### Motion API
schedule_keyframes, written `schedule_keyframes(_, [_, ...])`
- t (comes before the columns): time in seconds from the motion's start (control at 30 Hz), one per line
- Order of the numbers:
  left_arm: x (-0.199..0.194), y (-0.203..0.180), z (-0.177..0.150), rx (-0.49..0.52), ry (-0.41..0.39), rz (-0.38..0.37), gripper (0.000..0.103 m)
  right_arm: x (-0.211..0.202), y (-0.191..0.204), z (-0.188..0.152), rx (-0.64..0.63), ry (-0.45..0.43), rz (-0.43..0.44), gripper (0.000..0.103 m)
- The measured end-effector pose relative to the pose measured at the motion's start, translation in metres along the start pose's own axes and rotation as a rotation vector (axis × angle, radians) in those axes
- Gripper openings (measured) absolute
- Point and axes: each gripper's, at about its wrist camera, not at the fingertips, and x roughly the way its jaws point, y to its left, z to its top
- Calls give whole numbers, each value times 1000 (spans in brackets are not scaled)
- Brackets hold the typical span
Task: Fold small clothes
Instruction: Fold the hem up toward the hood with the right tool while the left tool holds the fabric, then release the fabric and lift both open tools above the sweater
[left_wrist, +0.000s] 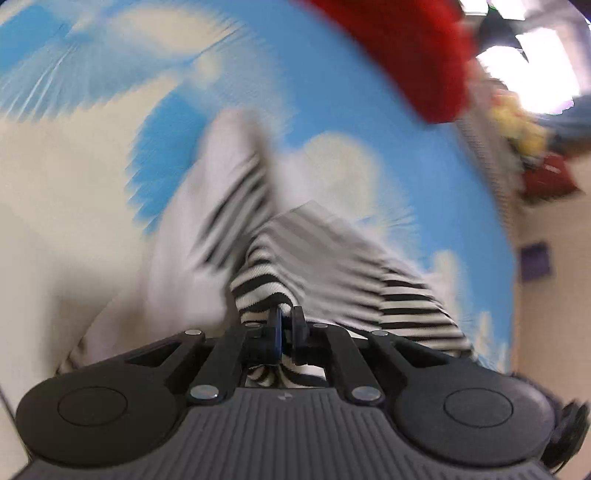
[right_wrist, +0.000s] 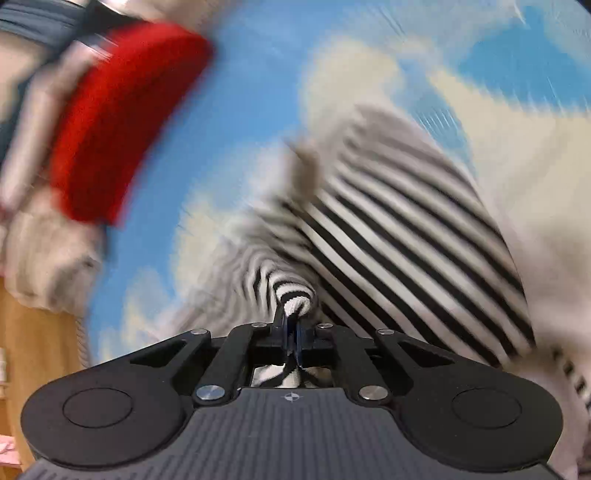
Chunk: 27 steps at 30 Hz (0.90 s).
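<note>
A small black-and-white striped garment (left_wrist: 406, 295) with plain white parts hangs over a blue cloth printed with white clouds (left_wrist: 332, 92). My left gripper (left_wrist: 286, 314) is shut on a bunched edge of the garment. My right gripper (right_wrist: 291, 317) is shut on another bunched edge of the same striped garment (right_wrist: 406, 229). Both views are motion-blurred. The garment stretches away from each gripper, lifted off the cloth.
A red folded garment (left_wrist: 406, 55) lies at the far side of the cloud cloth (right_wrist: 240, 92); it also shows in the right wrist view (right_wrist: 122, 118). A beige knitted item (right_wrist: 48, 251) lies beside it. The table edge and wooden floor (right_wrist: 33, 332) show at left.
</note>
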Motion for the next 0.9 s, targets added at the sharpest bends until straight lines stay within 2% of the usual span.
schedule_keyframes(0.03, [-8, -8, 1, 35, -25, -45, 4, -12, 10, 2, -41, -60, 39, 4])
schedule_keyframes(0.07, [-11, -12, 1, 53, -28, -60, 4, -24, 20, 3, -93, -123, 55, 4])
schedule_keyframes(0.1, [-10, -12, 0, 62, -17, -40, 4, -33, 28, 3, -150, -172, 36, 3])
schedule_keyframes(0.13, [-4, -7, -1, 55, 14, 9, 5, -34, 31, 4, -180, -182, -12, 4])
schedule_keyframes(0.17, [5, 3, -3, 31, 56, 64, 5, -29, 28, 4, -176, -163, -65, 4])
schedule_keyframes(0.23, [21, 22, -6, -23, 129, 201, 5, -4, 5, 1, -89, -20, -192, 5])
schedule_keyframes(0.27, [23, 27, -6, -18, 129, 262, 6, 8, -6, -2, -47, 53, -244, 13])
schedule_keyframes(0.3, [21, 26, -4, -4, 108, 293, 6, 21, -18, -8, 0, 116, -309, 22])
schedule_keyframes(0.33, [14, 22, 0, 18, 63, 313, 6, 27, -22, -13, 22, 128, -347, 23])
schedule_keyframes(0.37, [6, 17, 4, 31, 15, 303, 6, 28, -20, -15, 13, 114, -351, 24])
schedule_keyframes(0.4, [-4, 11, 6, 45, -33, 261, 6, 26, -11, -16, -28, 85, -340, 24])
schedule_keyframes(0.43, [-11, 3, 7, 65, -71, 201, 6, 19, 0, -19, -71, 45, -318, 24])
schedule_keyframes(0.47, [-15, -4, 6, 94, -86, 142, 6, 10, 10, -18, -115, -10, -285, 28])
schedule_keyframes(0.5, [-13, -13, 3, 135, -75, 84, 6, 2, 21, -17, -164, -72, -253, 36])
schedule_keyframes(0.53, [-7, -19, -1, 167, -42, 52, 9, -3, 29, -16, -201, -119, -238, 40])
schedule_keyframes(0.6, [12, -24, -13, 206, 48, 52, 10, -9, 36, -14, -235, -166, -195, 45])
schedule_keyframes(0.63, [24, -24, -19, 221, 96, 84, 10, -6, 32, -11, -229, -147, -178, 45])
schedule_keyframes(0.7, [49, -11, -33, 242, 178, 232, 9, 14, 16, -9, -164, -21, -156, 46])
schedule_keyframes(0.73, [52, -5, -37, 233, 185, 264, 8, 27, 6, -10, -133, 48, -195, 46])
schedule_keyframes(0.77, [51, -1, -37, 214, 176, 253, 8, 40, -4, -12, -116, 107, -285, 46])
schedule_keyframes(0.8, [46, -3, -34, 198, 170, 245, 9, 44, -11, -12, -111, 115, -352, 45])
schedule_keyframes(0.87, [29, -14, -33, 229, 112, 220, 16, 46, -11, -14, -102, 91, -352, 45])
schedule_keyframes(0.9, [22, -19, -33, 262, 74, 204, 26, 45, -5, -14, -129, 78, -345, 46])
